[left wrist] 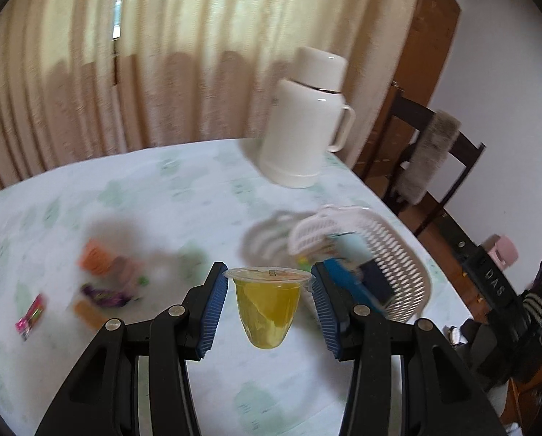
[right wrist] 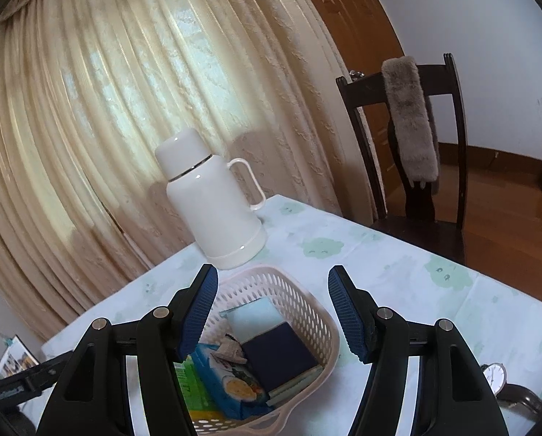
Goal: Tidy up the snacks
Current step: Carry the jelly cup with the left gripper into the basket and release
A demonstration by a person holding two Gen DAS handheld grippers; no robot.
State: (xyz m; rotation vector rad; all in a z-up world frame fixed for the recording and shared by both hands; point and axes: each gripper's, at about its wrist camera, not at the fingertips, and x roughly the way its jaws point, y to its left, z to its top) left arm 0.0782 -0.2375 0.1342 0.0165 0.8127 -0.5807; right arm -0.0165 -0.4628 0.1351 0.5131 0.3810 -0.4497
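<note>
Only the left view showed the left gripper (left wrist: 269, 283) clamped on one yellow jelly cup (left wrist: 267, 309) above the table (left wrist: 183, 196); only the right view showed the right gripper (right wrist: 272, 309) released above one basket (right wrist: 307, 305) of packets

Glossy flask (right wrist: 212, 200), perforated plastic basket (right wrist: 307, 301)

Daylit cream curtains (right wrist: 125, 116) hang behind the desk (right wrist: 398, 272); a dark wooden chair (right wrist: 416, 145) stands right, before a wooden door (right wrist: 343, 18).

white thermos (right wrist: 212, 200) | dark chair (right wrist: 408, 167), grey fur (right wrist: 410, 120) | wristwatch (right wrist: 494, 376)
</note>
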